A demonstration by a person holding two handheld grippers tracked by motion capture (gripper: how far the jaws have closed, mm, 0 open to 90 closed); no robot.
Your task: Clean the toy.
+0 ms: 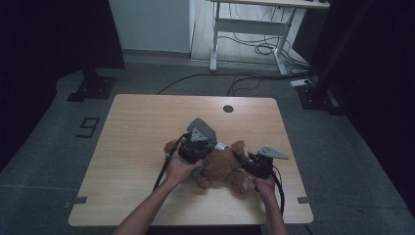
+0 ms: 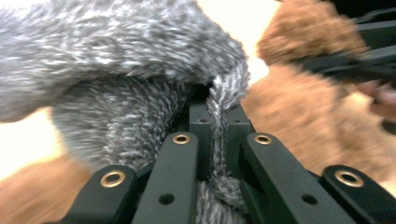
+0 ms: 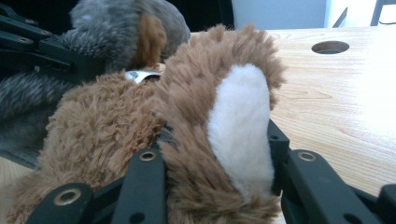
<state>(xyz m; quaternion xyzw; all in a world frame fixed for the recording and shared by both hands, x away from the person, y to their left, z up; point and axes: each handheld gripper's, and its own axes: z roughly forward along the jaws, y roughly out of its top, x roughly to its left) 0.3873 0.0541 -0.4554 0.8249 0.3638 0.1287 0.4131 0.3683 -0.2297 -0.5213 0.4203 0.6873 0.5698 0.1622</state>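
1. In the left gripper view, the left gripper [image 2: 215, 123] has its jaws nearly together, pinching a fold of grey fuzzy cloth [image 2: 121, 60] between the fingertips [image 2: 201, 116].
2. In the right gripper view, the right gripper [image 3: 217, 140] is clamped on a brown limb of the teddy bear [image 3: 107, 126]; the limb's cream paw pad [image 3: 240, 126] faces the camera.
3. That same view also shows a small white label [image 3: 140, 75] on the bear, and the cable hole [image 3: 330, 46] in the table [image 3: 336, 93].
4. The high view places the bear [image 1: 221, 165] lying near the table's front middle, the left gripper [image 1: 195, 147] at its left, the right gripper [image 1: 254, 164] at its right.
5. From above, the grey cloth [image 1: 201, 126] sits over the bear's far end.
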